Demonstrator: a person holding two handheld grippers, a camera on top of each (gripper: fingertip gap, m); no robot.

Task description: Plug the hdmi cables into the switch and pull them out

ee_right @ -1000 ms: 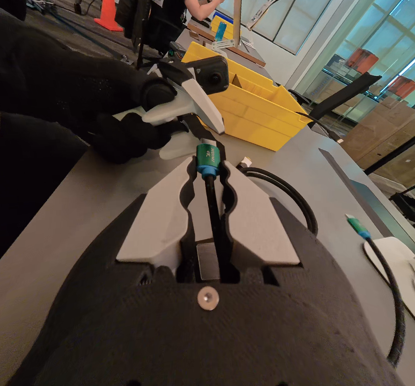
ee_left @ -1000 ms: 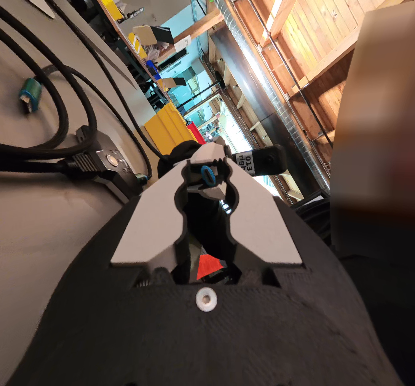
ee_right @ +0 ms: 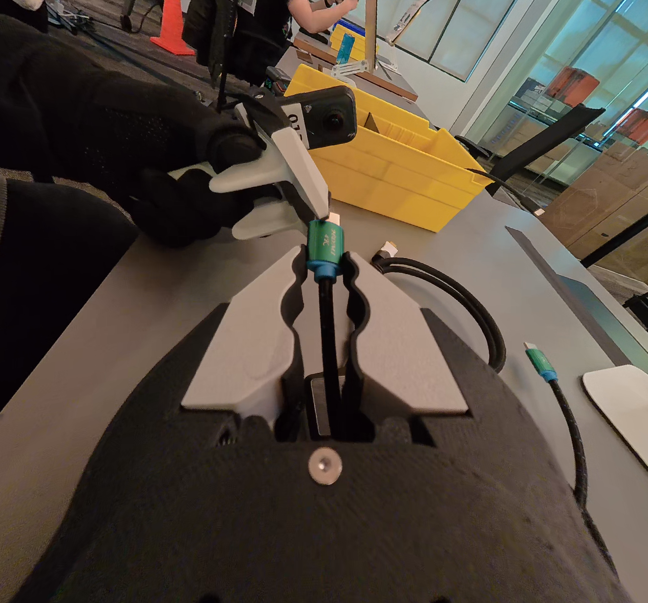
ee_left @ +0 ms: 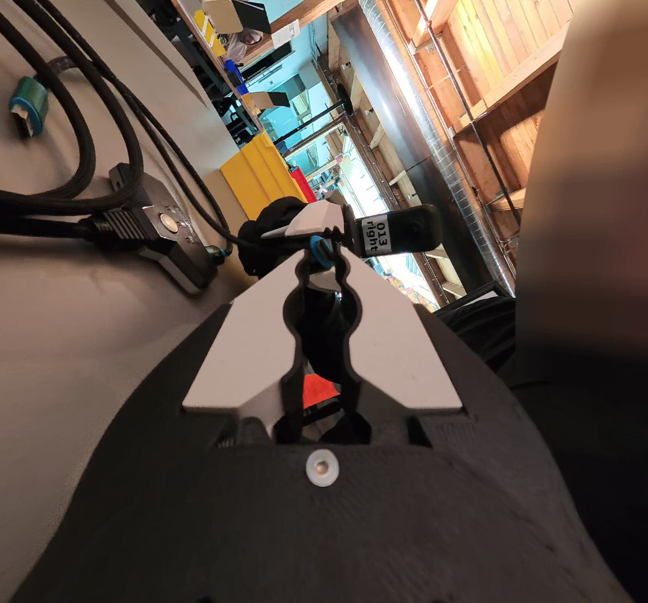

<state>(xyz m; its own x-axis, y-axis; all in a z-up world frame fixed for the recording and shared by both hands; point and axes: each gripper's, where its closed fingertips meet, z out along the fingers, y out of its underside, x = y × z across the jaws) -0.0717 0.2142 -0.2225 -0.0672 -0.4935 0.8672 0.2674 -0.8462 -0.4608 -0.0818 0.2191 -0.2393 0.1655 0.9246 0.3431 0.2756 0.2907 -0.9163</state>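
Two grippers meet at one green plug [ee_right: 323, 245]: the right gripper [ee_right: 324, 260] is clenched on its blue collar with the cable running back between the fingers, while the left gripper [ee_right: 315, 212] pinches the plug's metal tip from the far side. This looks like a handover or regrip before plugging in. The switch [ee_left: 164, 235] lies on the table [ee_left: 70, 323] to the left, cables already in it, so next the plug must be squared to a free port.
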